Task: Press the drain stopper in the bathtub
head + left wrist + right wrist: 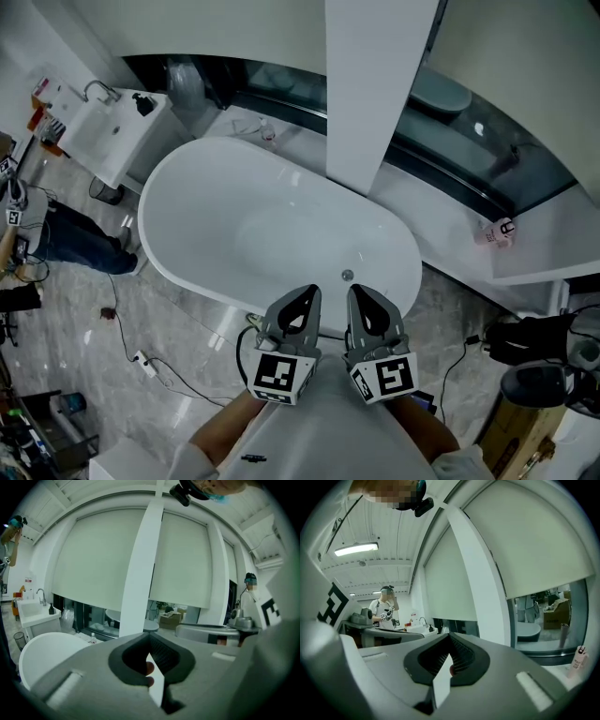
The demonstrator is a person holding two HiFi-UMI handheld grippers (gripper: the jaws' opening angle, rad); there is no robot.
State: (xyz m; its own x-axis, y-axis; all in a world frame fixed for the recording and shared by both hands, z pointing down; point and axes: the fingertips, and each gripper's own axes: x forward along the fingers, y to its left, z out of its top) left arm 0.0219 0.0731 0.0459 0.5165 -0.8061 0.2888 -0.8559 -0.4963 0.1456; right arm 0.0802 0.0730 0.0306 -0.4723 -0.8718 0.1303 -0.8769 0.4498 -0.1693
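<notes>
Drain stopper [347, 275] in bathtub [202, 187], beyond closed jaws

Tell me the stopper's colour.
The stopper is silver-grey against the white tub; the head view shows it best.

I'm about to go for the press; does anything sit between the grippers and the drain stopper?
Nothing visible. The drain stopper lies bare on the bathtub floor, just ahead of the left gripper and right gripper, both shut and empty.

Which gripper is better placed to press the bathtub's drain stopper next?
Right, probably. In the head view the right gripper, shut, has its tip close beside the drain stopper; the left gripper, also shut, is farther off.
</notes>
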